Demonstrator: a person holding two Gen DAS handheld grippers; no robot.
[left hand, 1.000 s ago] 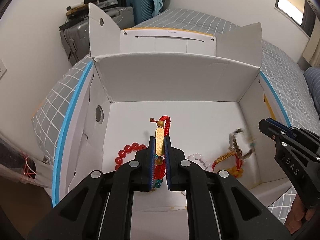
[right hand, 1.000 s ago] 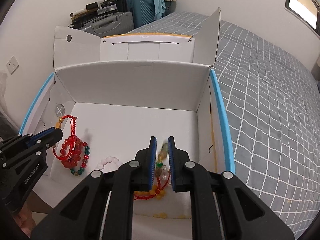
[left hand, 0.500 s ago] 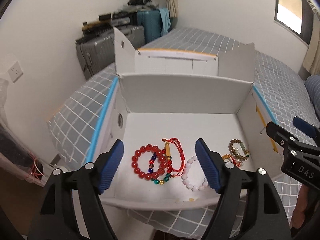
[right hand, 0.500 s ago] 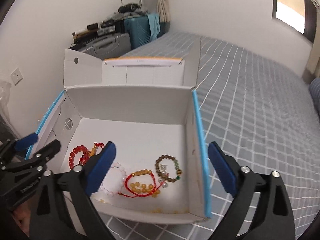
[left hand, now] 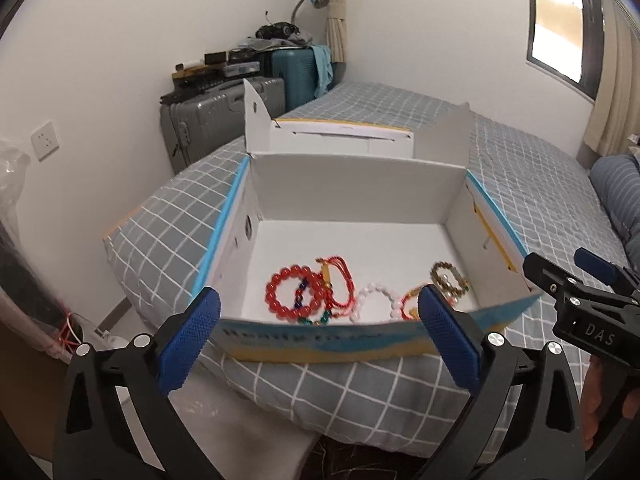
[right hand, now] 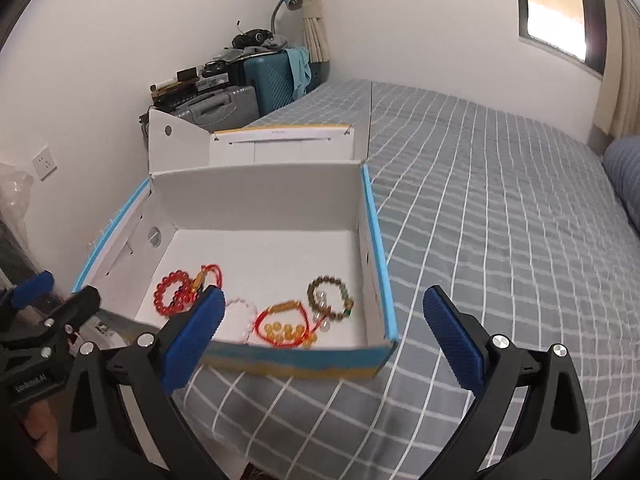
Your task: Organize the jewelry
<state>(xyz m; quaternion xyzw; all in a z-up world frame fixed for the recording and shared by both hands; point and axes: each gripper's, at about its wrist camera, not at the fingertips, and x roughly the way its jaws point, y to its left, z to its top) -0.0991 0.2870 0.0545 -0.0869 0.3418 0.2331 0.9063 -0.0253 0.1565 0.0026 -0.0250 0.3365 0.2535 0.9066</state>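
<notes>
While both the left gripper [left hand: 318, 328], its jaws opening, and the right gripper [right hand: 324, 330], its jaws wide apart, grasp nothing, the bracelets [right hand: 286, 322] lie in the white box [right hand: 256, 196] at twelve o'clock, its near wall cutting off the lowest beads.

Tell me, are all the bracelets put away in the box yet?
Looks nearly done. The red bead bracelet, the white bead bracelet, the red cord bracelet with yellow beads and the brown bead bracelet all lie inside the open box. Nothing is in hand: the left gripper is still opening its jaws, the right gripper stands wide, both empty. No jewelry shows on the bed; maybe only closing the box remains.
</notes>
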